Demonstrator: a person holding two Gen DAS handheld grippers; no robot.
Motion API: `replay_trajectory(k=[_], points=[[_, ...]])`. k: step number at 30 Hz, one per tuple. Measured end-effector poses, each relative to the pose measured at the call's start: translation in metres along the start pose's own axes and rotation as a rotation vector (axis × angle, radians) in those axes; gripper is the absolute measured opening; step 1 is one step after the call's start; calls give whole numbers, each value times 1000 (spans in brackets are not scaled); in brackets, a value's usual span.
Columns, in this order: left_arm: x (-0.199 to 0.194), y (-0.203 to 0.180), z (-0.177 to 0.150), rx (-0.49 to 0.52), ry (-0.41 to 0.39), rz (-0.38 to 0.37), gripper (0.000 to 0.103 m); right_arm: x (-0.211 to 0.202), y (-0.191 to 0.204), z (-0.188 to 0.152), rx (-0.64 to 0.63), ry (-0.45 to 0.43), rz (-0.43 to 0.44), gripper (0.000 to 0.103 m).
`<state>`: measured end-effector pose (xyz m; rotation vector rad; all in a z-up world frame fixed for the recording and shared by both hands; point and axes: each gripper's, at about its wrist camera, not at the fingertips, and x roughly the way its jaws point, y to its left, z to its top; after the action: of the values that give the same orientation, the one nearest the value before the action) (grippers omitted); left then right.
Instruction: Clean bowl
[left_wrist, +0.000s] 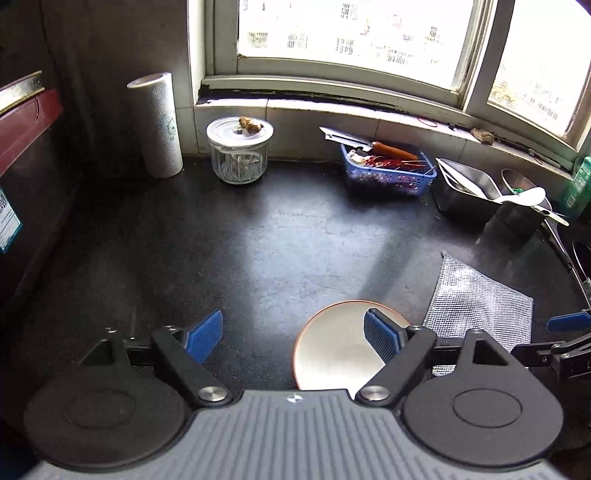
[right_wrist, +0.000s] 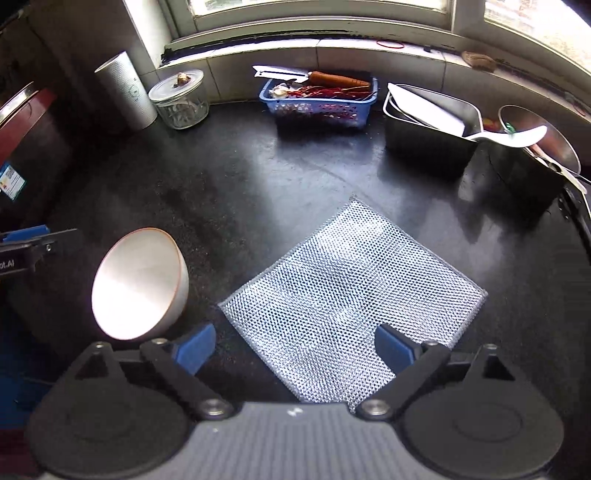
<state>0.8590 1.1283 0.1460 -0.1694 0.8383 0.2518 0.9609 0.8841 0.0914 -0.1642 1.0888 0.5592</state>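
Closest in, the left claw (left_wrist: 293, 339) was tilted down toward the black table (left_wrist: 258, 240) with its blue pads spread wide and nothing between them. Its right pad (left_wrist: 382, 338) sat in front of the bowl (left_wrist: 332, 354) in that view, but whether it touched the rim I couldn't tell. The bowl, white with an orange rim, was on the table just under that claw, and from the right wrist view it looked tipped on its side, with the mouth facing the camera.

The right claw (right_wrist: 295, 350) pointed down more steeply, jaws wide apart too, hanging over the near edge of the silver mesh cloth (right_wrist: 351, 280) without pinching it. The cloth lay flat on the table just right of the bowl, not touching it.

Further back from the bowl, toward the window: a glass jar (left_wrist: 238, 151) with a lid, a paper towel roll (left_wrist: 159, 125) left of the jar, and a blue basket (left_wrist: 388, 173) with a knife (left_wrist: 354, 138) lying across it. A steel tray (left_wrist: 465, 188) and a white ladle (left_wrist: 524, 195) sat far right of the bowl.
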Motion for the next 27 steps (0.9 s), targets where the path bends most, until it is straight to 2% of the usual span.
replay_trajectory(k=[2,5,12,16,21,27], points=[[-14,-13,-4,10,-18,6,84,-14,3,-3,-8,-28,-31,95],[-24,-24,-8,8,-4,40,84,-35,7,-7,-38,-73,-75,98],[-59,-42,-21,0,12,63,84,-64,20,-22,-77,-89,-58,99],[-73,-34,-29,-22,-1,25,84,-76,34,-29,-90,-118,-86,99],[-80,-25,-43,11,17,-3,84,-88,52,-43,-53,-158,-134,100],[-96,-16,-50,19,-20,-50,84,-101,73,-62,-15,-168,-162,100]])
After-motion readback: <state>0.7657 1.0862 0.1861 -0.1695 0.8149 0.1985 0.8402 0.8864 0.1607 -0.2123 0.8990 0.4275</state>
